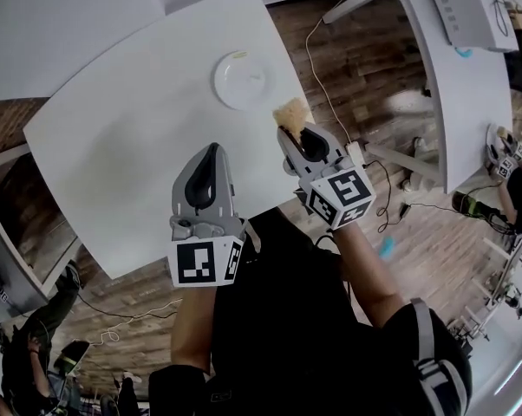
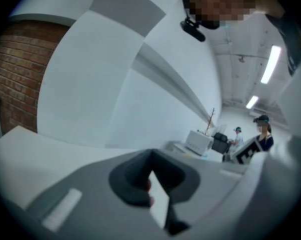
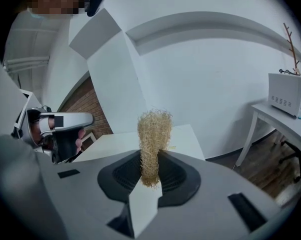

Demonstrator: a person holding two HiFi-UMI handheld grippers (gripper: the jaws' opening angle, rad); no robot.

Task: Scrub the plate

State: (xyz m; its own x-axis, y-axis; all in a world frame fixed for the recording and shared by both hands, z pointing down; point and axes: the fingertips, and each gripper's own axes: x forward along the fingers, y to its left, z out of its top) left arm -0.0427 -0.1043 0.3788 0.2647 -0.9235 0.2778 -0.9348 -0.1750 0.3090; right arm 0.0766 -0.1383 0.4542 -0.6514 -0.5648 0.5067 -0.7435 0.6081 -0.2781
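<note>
While you hold both grippers up in front of your chest, the head view has the white plate [image 1: 241,80] lying flat on the white desk [image 1: 131,128], toward its far side, with a yellowish smear at its far rim. Neither gripper touches it. The left gripper [image 1: 212,150] is on the left with its jaws together and nothing in them. The right gripper [image 1: 297,133] is beside it, tilted toward the plate, with a tan loofah scrubber [image 1: 291,113] sticking out past its tips. The scrubber is near the plate's right edge in frame but apart from it. There's wood floor [image 1: 365,68] beyond the desk and a second desk [image 1: 469,94] at far right.

Left gripper view: the jaws are closed against each other and empty. It looks out at a white wall, with a brick wall [image 2: 15,74] on the left. A microwave [image 2: 198,142] and a person [image 2: 263,133] are far off. The plate isn't in this view.

Right gripper view: the jaws are clamped on the lower end of the scrubber [image 3: 153,134], which stands upright between them with its frayed top free. Behind it is the desk corner [image 3: 188,136]. Your left gripper [image 3: 65,120] is at the left edge, and the microwave [image 3: 288,94] is on the second desk at right.
</note>
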